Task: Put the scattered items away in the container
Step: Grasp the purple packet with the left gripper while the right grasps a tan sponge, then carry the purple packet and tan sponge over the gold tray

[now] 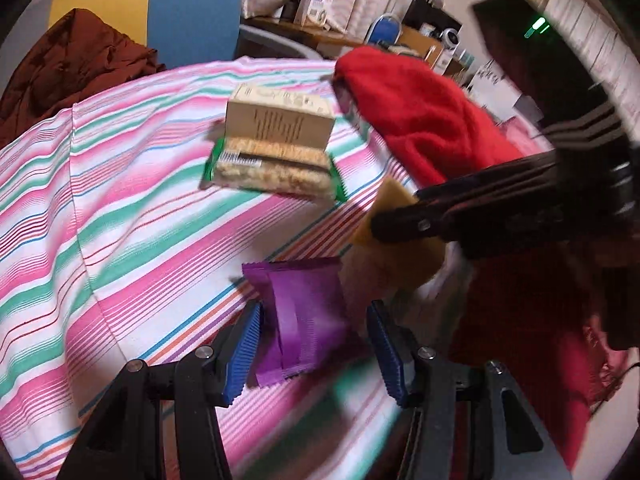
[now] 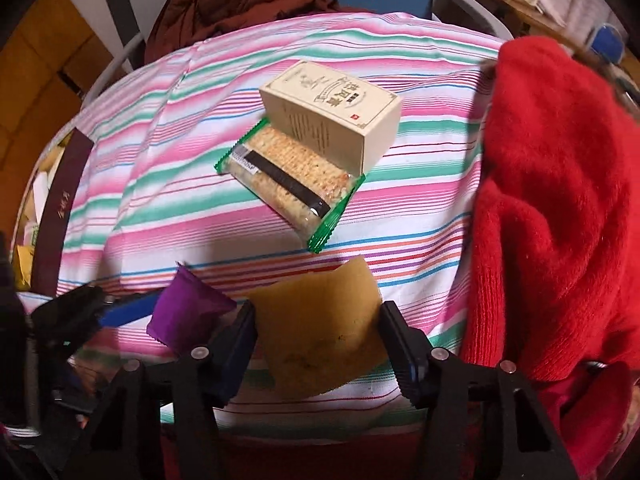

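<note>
Purple packet (image 1: 298, 316) betw. spread fingers of left gripper (image 1: 316, 348), touching left pad only; yellow sponge (image 2: 320, 332) betw. fingers of right gripper (image 2: 320, 350), grip unclear; cracker pack (image 2: 288, 184) + box (image 2: 332, 114) beyond on striped cloth (image 2: 160, 184).

Left wrist view: low and close over the striped tabletop (image 1: 120, 208), facing forward along its tongs (image 1: 316, 350). Right wrist view: likewise low and near, facing across the same tabletop (image 2: 168, 184) from beside. Shared by both: cream box (image 1: 280, 118) (image 2: 332, 112), cracker pack (image 1: 276, 170) (image 2: 288, 184), red cloth (image 1: 424, 116) (image 2: 556, 200).
</note>
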`<state>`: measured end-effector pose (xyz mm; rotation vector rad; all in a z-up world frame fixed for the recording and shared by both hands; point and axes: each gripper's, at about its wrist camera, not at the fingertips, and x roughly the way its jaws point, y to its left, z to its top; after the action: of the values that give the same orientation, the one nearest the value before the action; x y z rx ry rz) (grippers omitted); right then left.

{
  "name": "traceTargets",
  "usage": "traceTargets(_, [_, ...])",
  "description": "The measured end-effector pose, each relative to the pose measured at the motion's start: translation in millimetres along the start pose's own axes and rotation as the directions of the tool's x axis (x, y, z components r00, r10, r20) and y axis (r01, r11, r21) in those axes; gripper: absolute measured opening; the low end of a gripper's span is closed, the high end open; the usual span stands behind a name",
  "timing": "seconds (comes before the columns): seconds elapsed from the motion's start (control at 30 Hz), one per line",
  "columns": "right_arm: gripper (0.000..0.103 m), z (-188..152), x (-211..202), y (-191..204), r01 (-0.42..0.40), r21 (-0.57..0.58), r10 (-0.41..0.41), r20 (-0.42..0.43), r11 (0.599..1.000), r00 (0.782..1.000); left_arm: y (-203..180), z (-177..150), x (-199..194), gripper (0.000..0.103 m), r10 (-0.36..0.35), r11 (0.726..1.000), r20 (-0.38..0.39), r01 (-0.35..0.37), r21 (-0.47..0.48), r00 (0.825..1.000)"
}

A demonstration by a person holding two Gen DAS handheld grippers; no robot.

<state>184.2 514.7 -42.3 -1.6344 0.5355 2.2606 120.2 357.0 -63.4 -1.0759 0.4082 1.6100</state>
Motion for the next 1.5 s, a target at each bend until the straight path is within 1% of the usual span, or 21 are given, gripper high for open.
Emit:
traceTargets(0.03, [0.061, -0.6, -1.2, -1.3, -0.004, 0.003, 0.004, 0.002, 1.000, 1.000, 0.7, -0.7, 0.0, 0.049, 0.000, 1.000, 0.012, 0.000, -0.001, 1.000])
traceTargets(0.07, [0.061, -0.8, -1.2, -2.0, -0.006, 0.004, 0.006, 0.004, 1.000, 1.000, 1.5, -1.7, -0.9, 0.042, 0.002, 1.000, 0.033, -0.002, 0.000, 0.999])
traceTargets(0.2, [0.061, -4.9, -6.0, -1.5, -0.013, 0.011, 0.013, 0.013, 1.000, 1.000, 7.8, -3.7, -1.0, 0.039, -0.031, 0.999, 0.042, 0.032, -0.024, 0.999])
traceTargets(0.3, [0.061, -5.8, -7.4, -3.1, -0.017, 0.020, 0.017, 0.019, 1.000, 1.000, 16.9, -8.0, -6.4, 0.038, -0.058, 0.996, 0.062, 0.062, -0.069, 0.996])
traceTargets(0.47, [0.061, -11.1, -14.9, -7.3, -0.015, 0.026, 0.014, 0.038, 1.000, 0.999, 27.0, -16.7, -18.9, 0.038, -0.059, 0.991, 0.094, 0.070, -0.117, 0.994])
traceTargets(0.57, [0.061, -11.9, -15.6, -2.1, 0.002, 0.023, -0.004, 0.066, 1.000, 0.998, 30.3, -23.2, -30.3, 0.038, -0.042, 0.990, 0.125, 0.058, -0.130, 0.991])
traceTargets(0.63, [0.061, -9.3, -16.9, 4.1, 0.036, 0.004, -0.036, 0.096, 0.999, 0.995, 35.2, -24.4, -38.3, 0.038, -0.034, 0.990, 0.148, 0.054, -0.134, 0.988])
traceTargets(0.73, [0.061, -6.2, -15.0, 15.5, 0.083, -0.038, -0.079, 0.108, 0.996, 0.991, 40.4, -31.4, -56.0, 0.038, -0.018, 0.991, 0.179, 0.042, -0.129, 0.984])
traceTargets(0.77, [0.061, -5.3, -15.1, 17.7, 0.083, -0.040, -0.078, 0.108, 0.996, 0.991, 42.2, -33.9, -60.0, 0.038, -0.013, 0.991, 0.185, 0.038, -0.131, 0.983])
traceTargets(0.8, [0.061, -4.1, -15.1, 20.7, 0.066, -0.038, -0.062, 0.104, 0.997, 0.993, 44.9, -37.4, -65.2, 0.038, -0.009, 0.990, 0.194, 0.036, -0.137, 0.981])
traceTargets(0.87, [0.061, -0.1, -14.7, 29.8, 0.005, -0.025, -0.003, 0.095, 1.000, 0.995, 49.9, -42.2, -73.6, 0.038, 0.001, 0.988, 0.210, 0.031, -0.149, 0.978])
traceTargets(0.93, [0.061, 3.9, -18.3, 43.5, -0.039, -0.033, 0.042, 0.101, 0.999, 0.994, 56.7, -45.3, -82.3, 0.038, 0.007, 0.987, 0.225, 0.030, -0.161, 0.974])
traceTargets(1.07, [0.061, 11.6, -22.8, 80.1, -0.057, -0.099, 0.070, 0.135, 0.993, 0.988, 70.1, -52.5, -99.1, 0.037, 0.044, 0.982, 0.257, 0.005, -0.186, 0.965])
traceTargets(1.23, [0.061, 20.1, -25.5, 123.2, -0.132, -0.130, 0.155, 0.187, 0.983, 0.970, 90.5, -61.4, -121.1, 0.037, 0.095, 0.972, 0.288, -0.025, -0.235, 0.953])
traceTargets(1.33, [0.061, 24.2, -27.6, 149.2, -0.132, -0.172, 0.168, 0.219, 0.976, 0.961, 104.5, -67.6, -134.2, 0.037, 0.128, 0.963, 0.303, -0.045, -0.267, 0.944])
traceTargets(1.4, [0.061, 27.1, -29.9, 164.2, -0.131, -0.195, 0.177, 0.242, 0.972, 0.954, 116.0, -73.6, -146.2, 0.037, 0.150, 0.953, 0.321, -0.050, -0.300, 0.935])
traceTargets(1.43, [0.061, 29.2, -31.0, 172.0, -0.140, -0.205, 0.190, 0.247, 0.969, 0.950, 119.1, -76.0, -149.8, 0.037, 0.157, 0.949, 0.328, -0.051, -0.310, 0.932])
traceTargets(1.5, [0.061, 33.0, -32.8, 184.1, -0.163, -0.217, 0.217, 0.257, 0.963, 0.942, 131.2, -81.1, -163.3, 0.037, 0.181, 0.938, 0.350, -0.055, -0.341, 0.919])
